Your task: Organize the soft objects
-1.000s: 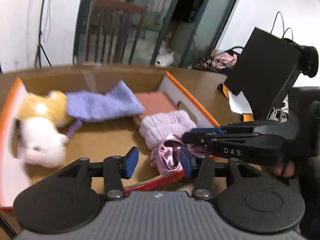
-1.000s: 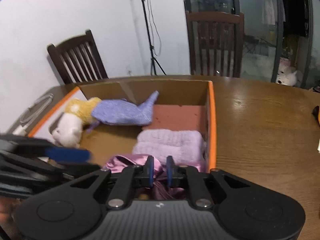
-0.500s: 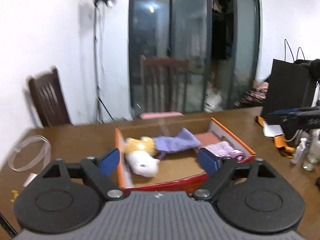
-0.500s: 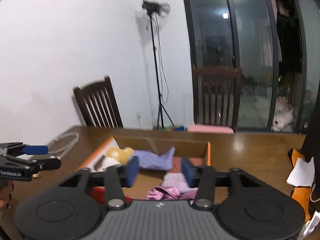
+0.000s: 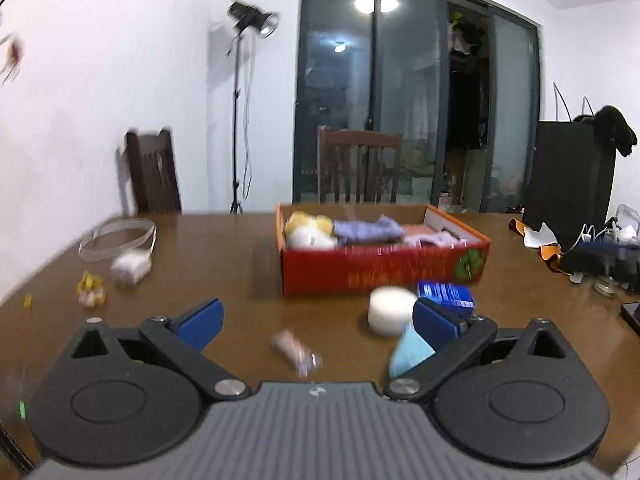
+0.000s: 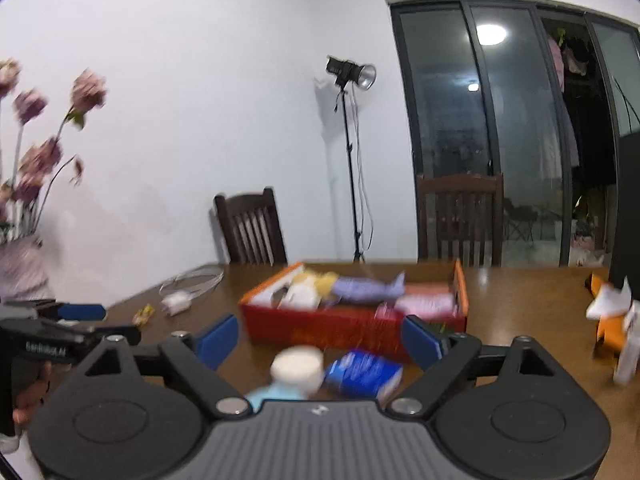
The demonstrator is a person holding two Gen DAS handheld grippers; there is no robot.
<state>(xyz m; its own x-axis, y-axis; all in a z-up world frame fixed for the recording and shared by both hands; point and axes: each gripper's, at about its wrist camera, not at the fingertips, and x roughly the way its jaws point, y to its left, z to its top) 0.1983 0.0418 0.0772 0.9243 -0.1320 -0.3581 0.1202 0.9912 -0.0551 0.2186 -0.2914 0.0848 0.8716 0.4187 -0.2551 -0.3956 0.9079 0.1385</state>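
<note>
Both tongs, left (image 5: 316, 322) and right (image 6: 319, 340), just spread wide (empty) before red cardboard box (image 5: 380, 270) of plush

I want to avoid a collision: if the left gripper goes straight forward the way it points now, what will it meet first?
Probably the small pink wrapped item on the table, lying between the open left gripper fingers. Beyond it stands the red box. Depth is blurred, so this is uncertain.

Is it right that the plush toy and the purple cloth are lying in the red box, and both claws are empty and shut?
Not quite: the claws are open, not shut. Each wrist view shows its blue fingers spread wide with nothing between them, left claw and right claw. Their jaws have just been opening. The plush toy and purple cloth do lie in the red box.
</note>
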